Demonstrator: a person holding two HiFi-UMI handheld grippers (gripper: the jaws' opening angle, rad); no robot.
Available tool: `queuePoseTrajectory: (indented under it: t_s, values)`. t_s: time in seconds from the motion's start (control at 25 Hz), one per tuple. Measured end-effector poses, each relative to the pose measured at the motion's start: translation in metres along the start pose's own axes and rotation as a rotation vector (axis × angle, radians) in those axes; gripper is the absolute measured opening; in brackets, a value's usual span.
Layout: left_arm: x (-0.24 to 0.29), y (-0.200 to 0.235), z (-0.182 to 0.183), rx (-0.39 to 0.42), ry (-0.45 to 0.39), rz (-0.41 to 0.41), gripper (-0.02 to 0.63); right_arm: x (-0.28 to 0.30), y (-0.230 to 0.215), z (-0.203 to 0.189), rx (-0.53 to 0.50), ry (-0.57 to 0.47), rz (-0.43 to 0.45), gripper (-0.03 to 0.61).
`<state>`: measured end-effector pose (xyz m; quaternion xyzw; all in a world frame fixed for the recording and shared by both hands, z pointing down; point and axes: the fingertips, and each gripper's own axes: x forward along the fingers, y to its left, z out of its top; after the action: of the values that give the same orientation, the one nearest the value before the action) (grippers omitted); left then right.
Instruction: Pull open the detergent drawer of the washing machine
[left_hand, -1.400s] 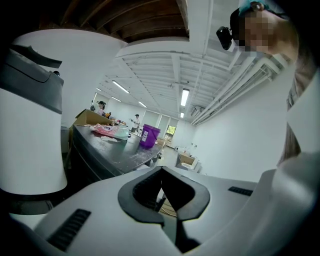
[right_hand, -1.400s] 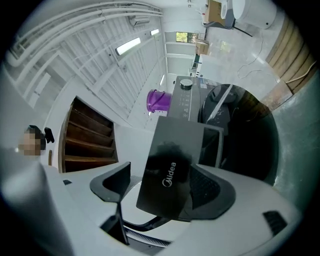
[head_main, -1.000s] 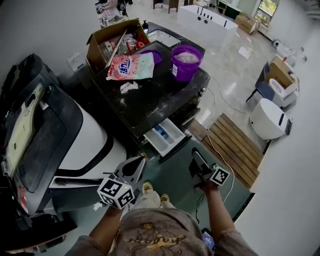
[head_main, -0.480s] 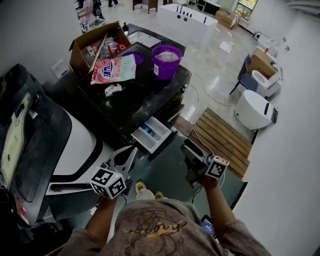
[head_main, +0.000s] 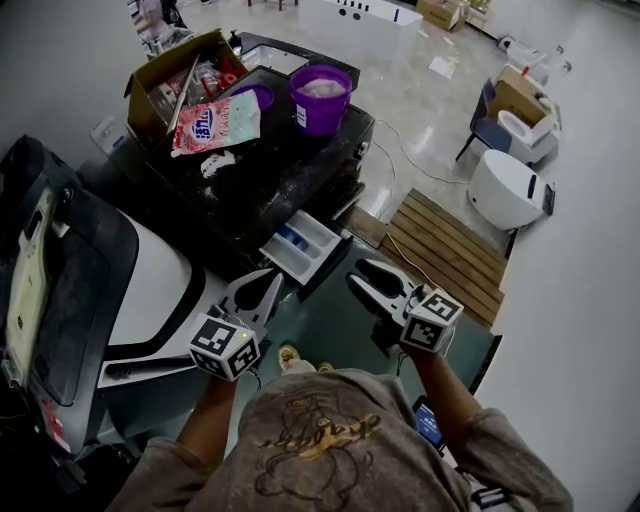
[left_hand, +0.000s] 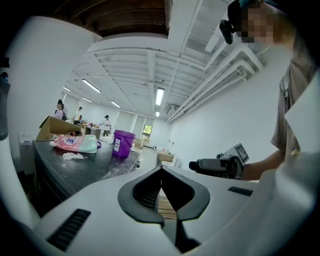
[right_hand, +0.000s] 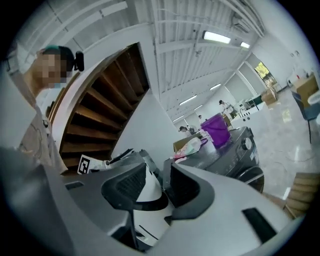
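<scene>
Risen right claw (head_main: 358, 272) narrowing, empty; left claw (left_hand: 161, 170) pressed together; detergent drawer (head_main: 305, 245) juts lengthwise toward them.

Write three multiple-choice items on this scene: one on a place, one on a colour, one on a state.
1. Where is the bucket?
A. on the washing machine
B. on the floor
C. on a shelf

2. What colour is the bucket?
A. green
B. purple
C. yellow

3. How is the drawer?
A. shut flush
B. lying on the floor
C. pulled out

Answers: 1 A, it stands on the machine's dark top; 2 B, its wall is purple; 3 C, its compartments show from above.
</scene>
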<state>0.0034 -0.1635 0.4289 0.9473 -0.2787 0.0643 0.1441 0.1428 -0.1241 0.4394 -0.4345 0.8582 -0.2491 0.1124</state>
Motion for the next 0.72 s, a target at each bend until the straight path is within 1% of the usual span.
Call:
queuePoseTrajectory:
  t_s: [0.08, 0.2, 0.36, 0.52, 0.72]
  values:
    - [0.001, -0.003, -0.002, 0.031, 0.002, -0.005, 0.023, 0.000, 0.002, -0.004, -0.094, 0.026, -0.014, 0.125]
    - [0.002, -0.006, -0.004, 0.054, -0.018, -0.012, 0.023, 0.001, 0.005, -0.008, -0.194, 0.058, -0.037, 0.099]
    - [-0.004, -0.005, -0.006, 0.072, -0.047, -0.016, 0.023, -0.003, 0.006, -0.011, -0.239, 0.044, -0.065, 0.063]
    - [-0.010, 0.000, -0.006, 0.079, -0.070, 0.008, 0.023, -0.004, 0.009, -0.014, -0.288, 0.041, -0.084, 0.041]
    - [-0.014, 0.003, -0.002, 0.064, -0.094, 0.026, 0.023, -0.007, 0.014, -0.024, -0.314, 0.060, -0.094, 0.014]
